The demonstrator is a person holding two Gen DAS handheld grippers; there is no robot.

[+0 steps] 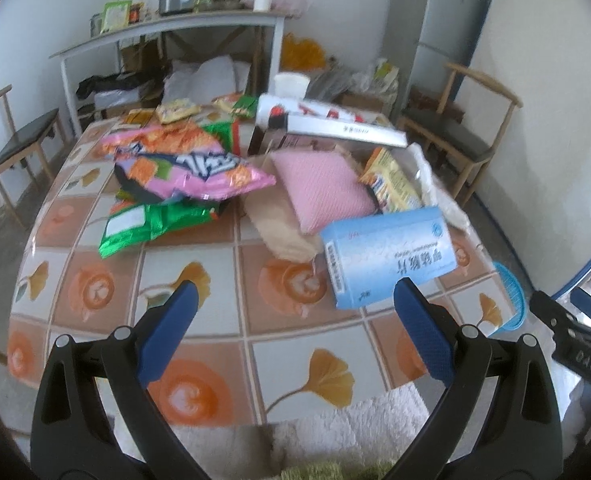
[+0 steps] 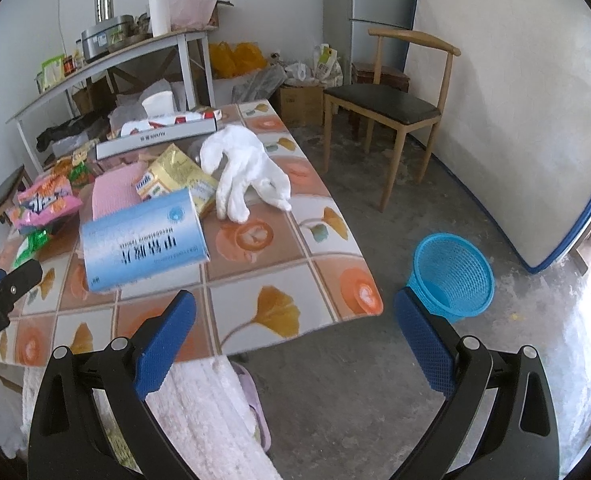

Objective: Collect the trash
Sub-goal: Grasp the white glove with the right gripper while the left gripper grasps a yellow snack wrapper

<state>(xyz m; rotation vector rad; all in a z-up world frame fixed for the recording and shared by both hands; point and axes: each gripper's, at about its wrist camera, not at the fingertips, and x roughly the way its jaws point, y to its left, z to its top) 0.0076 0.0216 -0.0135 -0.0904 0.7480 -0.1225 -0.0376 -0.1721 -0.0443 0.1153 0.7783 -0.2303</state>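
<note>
Blue-padded left gripper [image 1: 291,304]: my jaws stand wide apart, holding nothing, above the near part of the table [image 1: 215,268].
Right gripper [image 2: 295,312]: equally wide apart, empty, off the table's near right corner, over bare floor.
Trash: light blue box [image 1: 387,256] lies flat on the table, nearest my left gripper; pink snack bag [image 1: 191,168] and green wrapper [image 1: 151,224] lie further back on the left.
Bin: blue mesh basket [image 2: 451,272] stands on the floor, right of the table, apparently empty.
Step in hand: approach, judged; 0 items collected yet.
Next move: probably lower 1 gripper over the box edge, close, carry to the basket.
</note>
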